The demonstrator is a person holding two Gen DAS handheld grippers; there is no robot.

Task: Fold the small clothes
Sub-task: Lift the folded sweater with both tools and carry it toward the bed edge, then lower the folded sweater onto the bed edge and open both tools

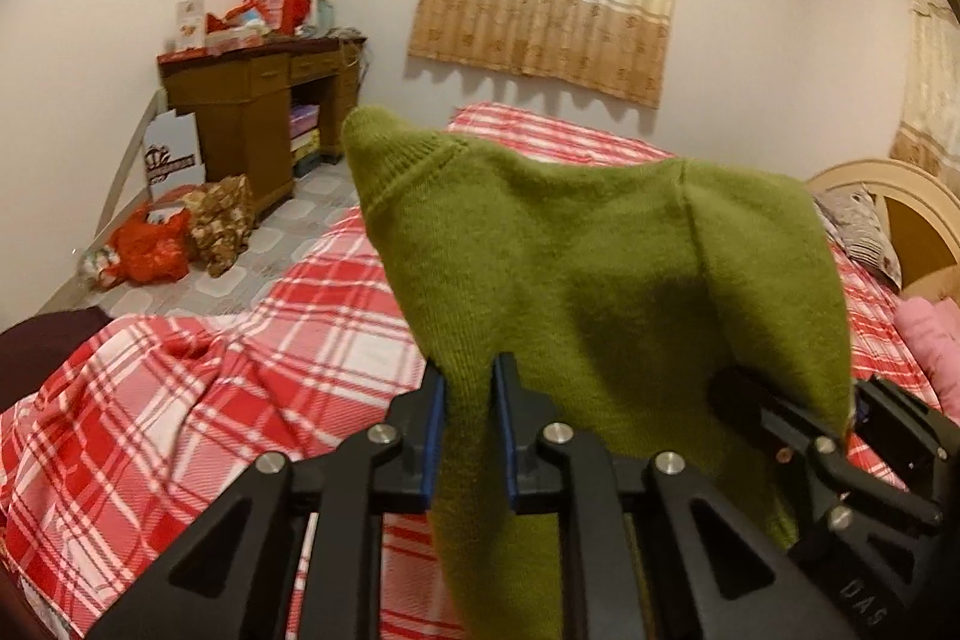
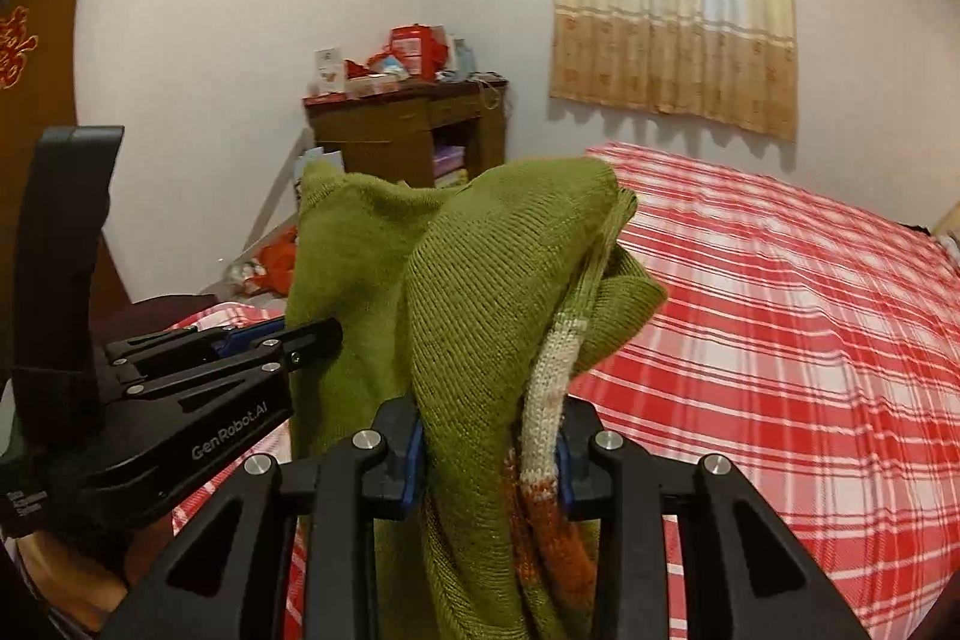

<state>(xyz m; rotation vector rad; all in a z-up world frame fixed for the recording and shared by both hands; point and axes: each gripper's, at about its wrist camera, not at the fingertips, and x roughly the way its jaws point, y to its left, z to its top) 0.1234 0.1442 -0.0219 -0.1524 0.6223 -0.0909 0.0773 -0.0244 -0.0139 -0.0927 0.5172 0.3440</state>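
A small green knit sweater (image 1: 600,268) hangs in the air above the bed, held by both grippers. My left gripper (image 1: 469,388) is shut on a bunched edge of it. My right gripper (image 2: 489,451) is shut on another thick fold of the sweater (image 2: 480,292), where a white and orange knit band (image 2: 549,400) shows. The right gripper also shows at the right of the left wrist view (image 1: 798,418), and the left gripper at the left of the right wrist view (image 2: 282,340). The two grippers are close together.
The bed has a red and white plaid sheet (image 1: 210,400) (image 2: 780,316). A wooden desk (image 1: 264,100) with clutter stands by the far wall, bags (image 1: 150,244) lie on the floor, pillows (image 1: 864,226) and a pink cloth (image 1: 930,340) at the bed's right.
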